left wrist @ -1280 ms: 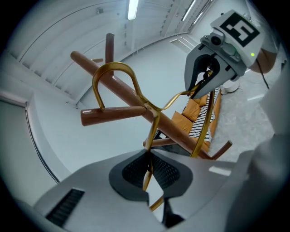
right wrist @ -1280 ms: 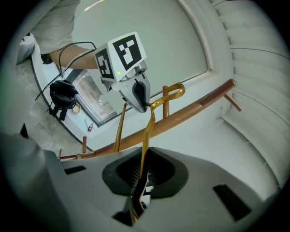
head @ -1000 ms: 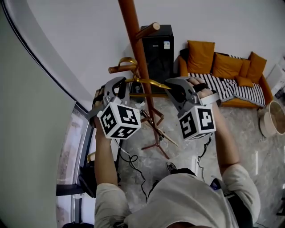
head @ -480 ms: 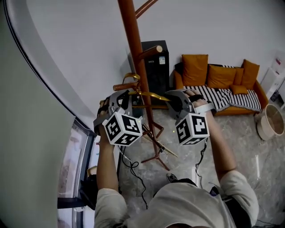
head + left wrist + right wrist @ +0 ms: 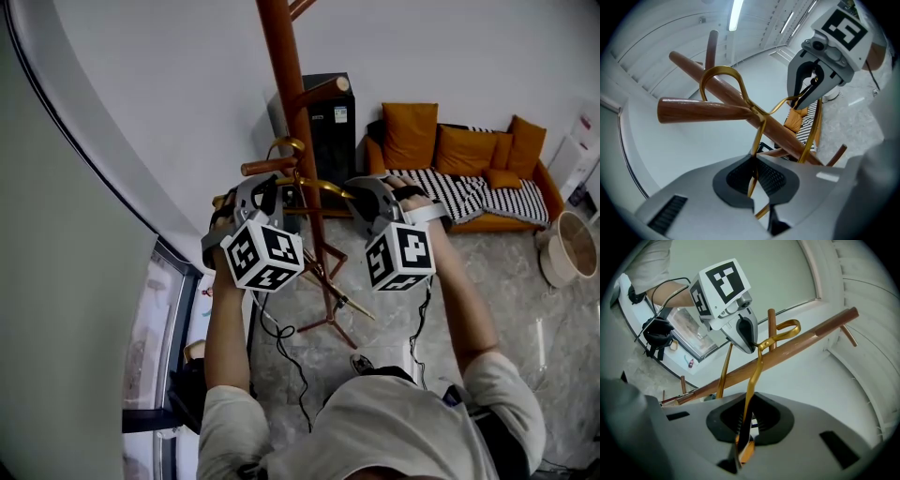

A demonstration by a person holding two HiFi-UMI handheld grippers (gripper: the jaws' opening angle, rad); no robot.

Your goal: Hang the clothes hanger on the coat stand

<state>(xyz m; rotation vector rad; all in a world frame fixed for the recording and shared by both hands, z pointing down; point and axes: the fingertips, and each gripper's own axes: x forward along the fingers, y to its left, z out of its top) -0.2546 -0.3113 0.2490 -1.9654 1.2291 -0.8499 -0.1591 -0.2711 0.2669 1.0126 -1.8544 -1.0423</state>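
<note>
A gold clothes hanger (image 5: pixel 323 185) is being held up against the coat stand (image 5: pixel 286 89) by both tongs. One shoulder of the wire is being pinched by the left tongs (image 5: pixel 757 190), just to the left of the stand's pole. The other shoulder is being pinched by the right tongs (image 5: pixel 742 439), just to the right of the pole. Both pairs of tongs are being kept closed on the thin wire, with the pads pressed against it. The hanger's hook (image 5: pixel 719 77) is being carried over a side peg (image 5: pixel 691 108) of the stand, close beside the pole. Whether the hook is resting on the peg cannot be told. The hanger's lower bar is being kept level across the front of the pole. A black cabinet (image 5: pixel 330 122) is being seen right behind the stand, and an orange sofa (image 5: pixel 464 150) to the right of it.
</note>
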